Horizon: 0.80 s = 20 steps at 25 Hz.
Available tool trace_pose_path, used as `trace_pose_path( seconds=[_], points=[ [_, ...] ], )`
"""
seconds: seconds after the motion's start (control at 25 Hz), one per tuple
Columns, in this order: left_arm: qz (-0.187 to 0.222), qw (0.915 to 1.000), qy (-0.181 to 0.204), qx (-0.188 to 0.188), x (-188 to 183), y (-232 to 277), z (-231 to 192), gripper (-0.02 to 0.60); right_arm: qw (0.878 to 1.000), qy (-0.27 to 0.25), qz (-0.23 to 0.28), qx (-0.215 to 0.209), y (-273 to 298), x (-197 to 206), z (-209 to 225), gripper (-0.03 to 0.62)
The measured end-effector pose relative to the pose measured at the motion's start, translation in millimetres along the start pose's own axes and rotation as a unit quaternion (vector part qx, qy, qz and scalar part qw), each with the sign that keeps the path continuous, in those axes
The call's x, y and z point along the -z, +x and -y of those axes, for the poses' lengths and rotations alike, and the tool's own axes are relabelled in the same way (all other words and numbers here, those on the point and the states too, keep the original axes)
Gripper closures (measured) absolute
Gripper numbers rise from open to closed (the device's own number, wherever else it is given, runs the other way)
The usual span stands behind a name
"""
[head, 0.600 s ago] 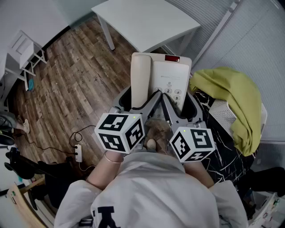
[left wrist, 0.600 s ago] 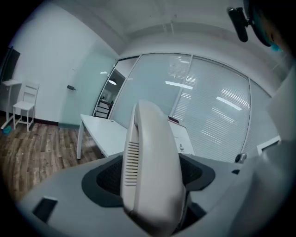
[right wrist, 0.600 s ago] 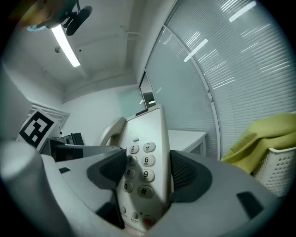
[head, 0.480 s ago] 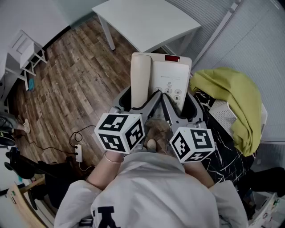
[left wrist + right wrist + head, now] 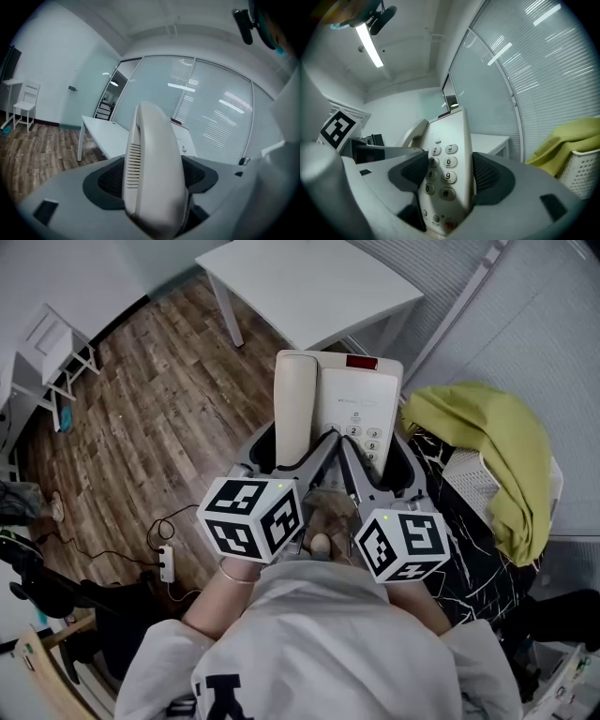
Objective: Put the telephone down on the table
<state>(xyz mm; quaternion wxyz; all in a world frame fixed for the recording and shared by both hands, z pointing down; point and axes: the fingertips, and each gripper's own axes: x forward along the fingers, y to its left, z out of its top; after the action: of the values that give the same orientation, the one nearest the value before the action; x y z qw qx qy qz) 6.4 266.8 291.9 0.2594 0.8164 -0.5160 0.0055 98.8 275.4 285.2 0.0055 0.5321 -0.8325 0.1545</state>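
While both claws are carrying it in mid-air, the telephone (image 5: 337,404) is pointing its long axis away from the person, toward the white tabletop (image 5: 309,287) lying just ahead. Left claw (image 5: 286,451) is pinching its handset side, right claw (image 5: 380,456) its keypad side. Nothing is differing from half a second ago.

left gripper (image 5: 292,448), right gripper (image 5: 378,454), jaws clamped wide

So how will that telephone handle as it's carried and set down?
Likely rigid: the telephone bridges the left gripper and right gripper without sagging. Its handset seems merely cradled, so a tilt could dislodge it. The smooth shell may slip in the grip.
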Motion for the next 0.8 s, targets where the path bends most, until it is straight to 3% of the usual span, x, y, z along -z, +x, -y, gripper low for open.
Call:
trace_pose_path(
  seconds=[0.8],
  points=[
    [-0.002,0.9999,0.014,-0.002,-5,-16,-36,0.221,1.0,0.015,0.001,0.002,19,15,-32,0.289]
  ],
)
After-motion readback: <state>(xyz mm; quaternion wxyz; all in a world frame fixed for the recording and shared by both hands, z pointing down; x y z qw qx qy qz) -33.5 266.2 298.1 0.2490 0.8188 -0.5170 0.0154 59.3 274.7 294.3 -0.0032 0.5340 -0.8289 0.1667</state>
